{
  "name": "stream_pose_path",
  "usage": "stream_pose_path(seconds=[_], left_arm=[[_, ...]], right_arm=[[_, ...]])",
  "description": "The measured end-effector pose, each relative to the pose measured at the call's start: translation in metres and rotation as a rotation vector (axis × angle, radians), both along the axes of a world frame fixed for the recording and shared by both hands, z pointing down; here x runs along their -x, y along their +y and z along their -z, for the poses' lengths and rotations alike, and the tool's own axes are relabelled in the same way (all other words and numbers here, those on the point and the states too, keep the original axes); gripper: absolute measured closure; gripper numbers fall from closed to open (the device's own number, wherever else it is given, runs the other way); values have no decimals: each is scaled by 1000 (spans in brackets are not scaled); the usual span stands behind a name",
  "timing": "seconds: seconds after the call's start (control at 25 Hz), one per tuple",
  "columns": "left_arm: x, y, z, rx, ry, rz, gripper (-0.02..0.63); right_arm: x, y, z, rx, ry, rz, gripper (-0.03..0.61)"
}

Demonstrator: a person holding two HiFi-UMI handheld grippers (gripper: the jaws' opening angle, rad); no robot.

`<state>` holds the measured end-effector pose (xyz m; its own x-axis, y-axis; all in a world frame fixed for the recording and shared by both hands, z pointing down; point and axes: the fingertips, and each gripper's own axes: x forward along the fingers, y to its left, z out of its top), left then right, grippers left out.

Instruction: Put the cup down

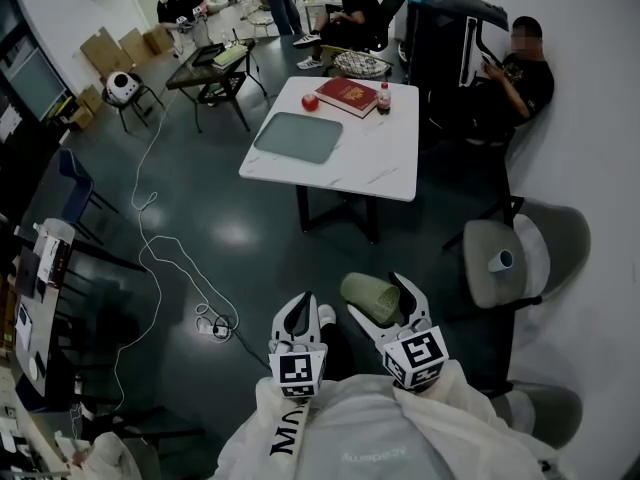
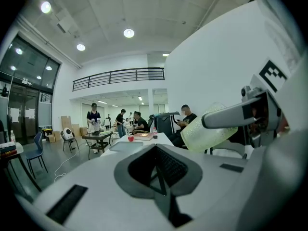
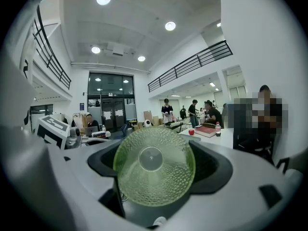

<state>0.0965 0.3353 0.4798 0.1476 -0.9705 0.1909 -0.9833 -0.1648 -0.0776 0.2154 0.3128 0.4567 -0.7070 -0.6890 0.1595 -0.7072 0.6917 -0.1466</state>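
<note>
A pale green dimpled cup (image 1: 366, 294) lies on its side between the jaws of my right gripper (image 1: 384, 302), which is shut on it, low in the head view and in front of my body. In the right gripper view the cup's round bottom (image 3: 154, 166) faces the camera and fills the space between the jaws. The left gripper view shows the cup (image 2: 210, 132) to its right, under a right finger (image 2: 230, 115). My left gripper (image 1: 302, 315) hangs beside the right one, shut and holding nothing. A white table (image 1: 395, 158) stands ahead, across the dark floor.
On the table lie a grey mat (image 1: 298, 137), a red apple (image 1: 310, 102), a red book (image 1: 346, 95) and a small bottle (image 1: 383, 98). A grey chair (image 1: 500, 273) with a small cup (image 1: 501, 260) on its seat is at my right. A white cable (image 1: 160, 268) runs over the floor at left. Several people sit and stand beyond the table.
</note>
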Motion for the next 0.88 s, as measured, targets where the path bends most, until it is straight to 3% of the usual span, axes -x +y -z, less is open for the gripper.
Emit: stream_pose_path(seconds=[0.88], left_arm=[[101, -208, 11, 12, 2, -39, 601]], right_arm=[[98, -204, 5, 26, 30, -35, 169]])
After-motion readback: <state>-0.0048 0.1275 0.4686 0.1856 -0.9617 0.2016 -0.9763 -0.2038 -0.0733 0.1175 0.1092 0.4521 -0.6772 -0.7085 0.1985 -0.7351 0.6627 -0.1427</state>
